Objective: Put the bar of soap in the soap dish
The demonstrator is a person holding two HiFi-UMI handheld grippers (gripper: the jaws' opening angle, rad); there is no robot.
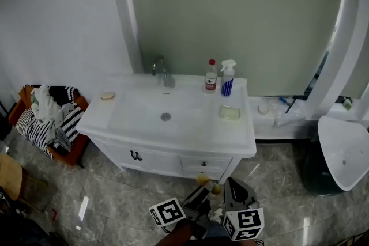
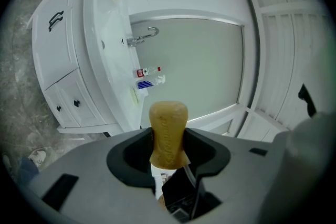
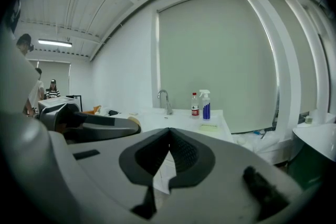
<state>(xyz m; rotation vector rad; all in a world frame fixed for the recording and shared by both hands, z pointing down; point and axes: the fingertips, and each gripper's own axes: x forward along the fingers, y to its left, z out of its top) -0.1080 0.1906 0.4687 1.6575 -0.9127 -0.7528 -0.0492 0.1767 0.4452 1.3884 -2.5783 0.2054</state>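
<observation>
- A white washbasin cabinet [image 1: 173,141] stands against a pale wall under a large arched mirror, seen from above and some way back.
- The left gripper [image 2: 169,145] is held low in front of the cabinet, well short of it. Its dark jaws are parted only as far as the bar of soap [image 2: 168,118] is thick, and they press on it from both sides.
- The soap is tan and rounded. It stands on end between the jaws, its upper half poking out past the jaw tips toward the cabinet.
- In the head view the same soap [image 1: 205,181] shows as a small tan patch at the tip of the left gripper [image 1: 199,196], below the cabinet's front drawers.
- The right gripper [image 3: 169,136] sits just beside the left one, also in front of the cabinet. Its jaws meet tip to tip with nothing between them.
- The soap dish [image 1: 230,113], pale green and rectangular, lies on the cabinet top to the right of the bowl, well apart from both grippers.
- Behind the dish, at the back of the cabinet top, stand a red-capped bottle [image 1: 211,78] and a blue spray bottle [image 1: 228,80], side by side.
- A chrome tap [image 1: 163,71] rises at the back centre of the bowl.
- An orange basket [image 1: 68,154] piled with striped clothes sits on the floor to the cabinet's left.
</observation>
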